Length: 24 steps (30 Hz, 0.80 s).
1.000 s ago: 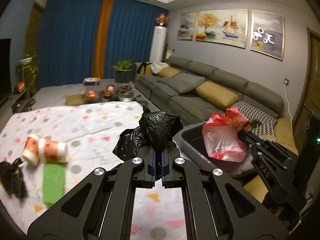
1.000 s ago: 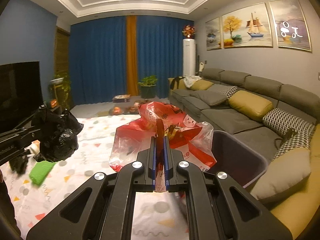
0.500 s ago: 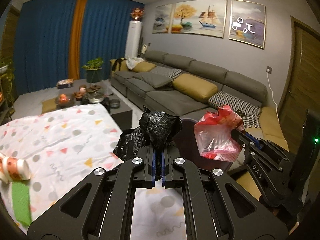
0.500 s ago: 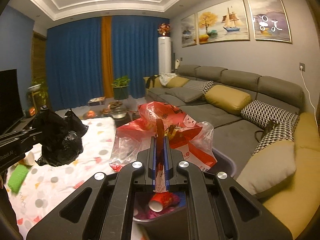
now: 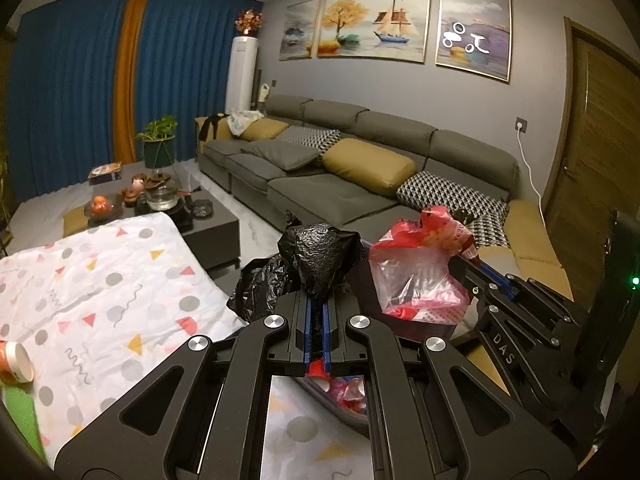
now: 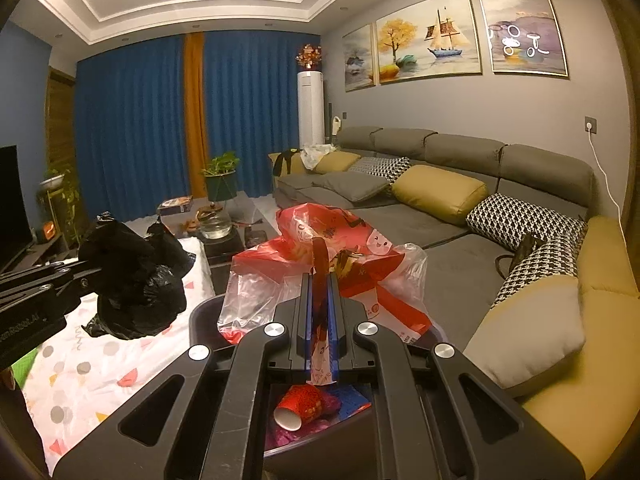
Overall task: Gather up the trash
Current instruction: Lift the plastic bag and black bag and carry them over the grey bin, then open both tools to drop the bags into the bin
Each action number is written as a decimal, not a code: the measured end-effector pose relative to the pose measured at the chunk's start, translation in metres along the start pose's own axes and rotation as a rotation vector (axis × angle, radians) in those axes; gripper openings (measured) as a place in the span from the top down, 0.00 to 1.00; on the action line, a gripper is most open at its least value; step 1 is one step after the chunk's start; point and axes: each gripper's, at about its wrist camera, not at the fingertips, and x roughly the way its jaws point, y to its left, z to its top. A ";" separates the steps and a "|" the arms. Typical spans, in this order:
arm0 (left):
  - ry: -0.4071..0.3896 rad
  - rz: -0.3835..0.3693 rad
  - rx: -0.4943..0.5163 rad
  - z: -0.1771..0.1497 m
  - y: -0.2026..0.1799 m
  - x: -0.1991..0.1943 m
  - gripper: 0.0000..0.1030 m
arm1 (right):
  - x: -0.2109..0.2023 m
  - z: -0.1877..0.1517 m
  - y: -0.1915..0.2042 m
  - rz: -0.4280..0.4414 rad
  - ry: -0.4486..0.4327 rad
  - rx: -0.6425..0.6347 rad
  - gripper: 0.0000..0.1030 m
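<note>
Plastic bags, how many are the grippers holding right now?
2: a black bag pinched in the left gripper, and a red bag in the right gripper, above the bin.

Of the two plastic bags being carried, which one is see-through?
The red-printed clear plastic bag, clamped in the right gripper over the grey bin. The crumpled black plastic bag in the left gripper is fully opaque.

patterned sheet (image 5: 120, 280), paper cup (image 5: 14, 368) lying on it
</note>
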 end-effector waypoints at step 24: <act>0.050 -0.084 -0.012 0.000 -0.005 0.043 0.97 | 0.023 0.006 -0.016 -0.021 0.013 0.039 0.93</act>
